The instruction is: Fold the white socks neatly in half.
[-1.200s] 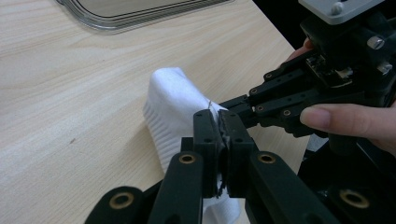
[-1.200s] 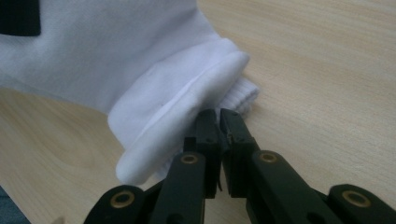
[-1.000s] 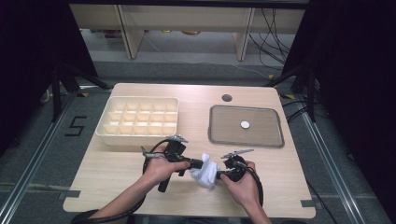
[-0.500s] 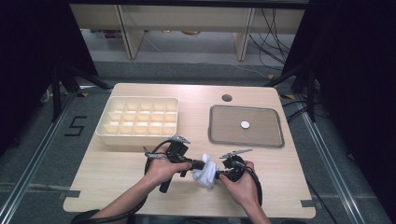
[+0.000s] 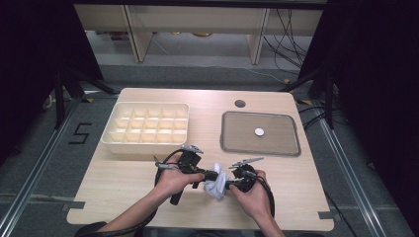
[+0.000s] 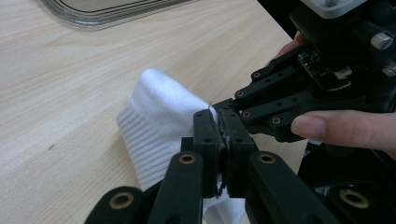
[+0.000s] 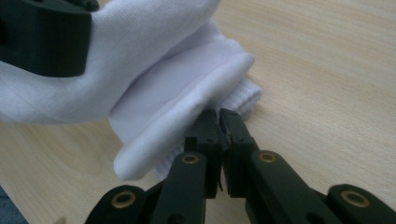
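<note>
Near the front edge of the table (image 5: 123, 187), I hold a white ribbed sock (image 5: 216, 181), bunched and folded, between my left gripper (image 6: 223, 140) and right gripper (image 7: 219, 128), both sets of fingers clamped on its fabric.

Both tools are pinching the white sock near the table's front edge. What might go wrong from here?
1. The left tool and right tool each clamp only a thin edge of the white sock; pulling apart may slip one free.
2. The tools sit almost tip to tip and could collide.
</note>
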`<state>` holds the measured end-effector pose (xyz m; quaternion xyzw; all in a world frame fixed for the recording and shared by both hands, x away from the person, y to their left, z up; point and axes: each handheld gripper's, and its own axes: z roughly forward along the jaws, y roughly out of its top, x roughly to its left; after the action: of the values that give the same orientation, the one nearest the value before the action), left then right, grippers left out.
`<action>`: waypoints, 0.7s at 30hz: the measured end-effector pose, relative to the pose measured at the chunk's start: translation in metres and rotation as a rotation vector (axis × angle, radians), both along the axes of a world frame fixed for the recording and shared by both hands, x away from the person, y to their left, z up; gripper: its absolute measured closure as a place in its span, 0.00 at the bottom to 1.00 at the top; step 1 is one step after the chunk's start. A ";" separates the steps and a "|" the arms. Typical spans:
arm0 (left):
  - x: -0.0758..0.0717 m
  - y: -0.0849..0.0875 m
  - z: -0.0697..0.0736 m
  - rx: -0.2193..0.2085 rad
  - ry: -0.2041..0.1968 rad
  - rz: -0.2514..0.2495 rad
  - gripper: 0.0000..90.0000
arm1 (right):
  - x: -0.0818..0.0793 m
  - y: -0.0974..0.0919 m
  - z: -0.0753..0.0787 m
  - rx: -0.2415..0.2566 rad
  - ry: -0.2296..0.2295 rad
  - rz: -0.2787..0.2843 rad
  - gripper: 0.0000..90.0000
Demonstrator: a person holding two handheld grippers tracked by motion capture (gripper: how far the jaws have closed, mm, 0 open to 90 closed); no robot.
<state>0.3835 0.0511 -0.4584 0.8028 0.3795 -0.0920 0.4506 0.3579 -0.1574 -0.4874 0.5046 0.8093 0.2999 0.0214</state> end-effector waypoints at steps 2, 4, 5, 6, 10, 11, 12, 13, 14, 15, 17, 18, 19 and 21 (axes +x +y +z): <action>0.000 0.001 0.001 0.009 0.008 -0.013 0.96 | 0.000 0.000 0.000 -0.002 0.002 0.001 0.97; 0.000 -0.001 0.000 0.003 -0.004 0.001 0.96 | 0.001 0.001 -0.002 -0.002 -0.015 0.005 0.97; 0.000 -0.001 0.000 0.005 -0.004 0.000 0.96 | 0.001 0.001 -0.002 -0.002 -0.015 0.005 0.97; 0.000 -0.001 0.000 0.007 -0.005 -0.002 0.96 | 0.001 0.001 -0.001 -0.014 -0.011 0.010 0.97; -0.001 -0.001 0.000 0.010 -0.010 0.000 0.96 | 0.001 0.003 -0.001 0.004 0.002 0.015 0.97; -0.001 -0.001 0.000 0.007 -0.010 0.001 0.96 | 0.001 0.003 -0.001 0.006 0.009 0.021 0.97; 0.000 0.000 0.000 0.012 -0.001 -0.015 0.96 | 0.001 0.004 -0.002 0.007 -0.009 0.013 0.97; 0.000 0.000 0.000 0.008 0.003 -0.016 0.96 | 0.001 0.004 -0.002 0.007 -0.009 0.013 0.97; 0.000 -0.001 0.000 0.007 0.006 -0.020 0.96 | 0.001 0.005 -0.002 0.003 -0.007 0.012 0.97; -0.001 -0.002 0.000 0.012 -0.008 -0.001 0.96 | 0.001 0.005 -0.002 -0.005 0.001 0.008 0.97; -0.001 -0.002 -0.001 0.011 -0.009 -0.004 0.96 | 0.000 0.007 -0.001 0.005 0.012 0.005 0.97; -0.001 -0.002 -0.001 0.012 -0.011 -0.007 0.96 | 0.000 0.007 -0.002 0.010 0.000 0.006 0.98; -0.001 -0.003 -0.001 0.009 -0.011 -0.005 0.96 | 0.000 0.007 -0.001 -0.004 0.002 0.009 0.98; -0.001 -0.003 -0.002 0.010 -0.009 -0.004 0.96 | 0.001 0.007 -0.001 -0.003 -0.004 0.016 0.98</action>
<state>0.3821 0.0478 -0.4601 0.8062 0.3764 -0.0874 0.4480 0.3586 -0.1507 -0.4887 0.4975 0.8137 0.3000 0.0214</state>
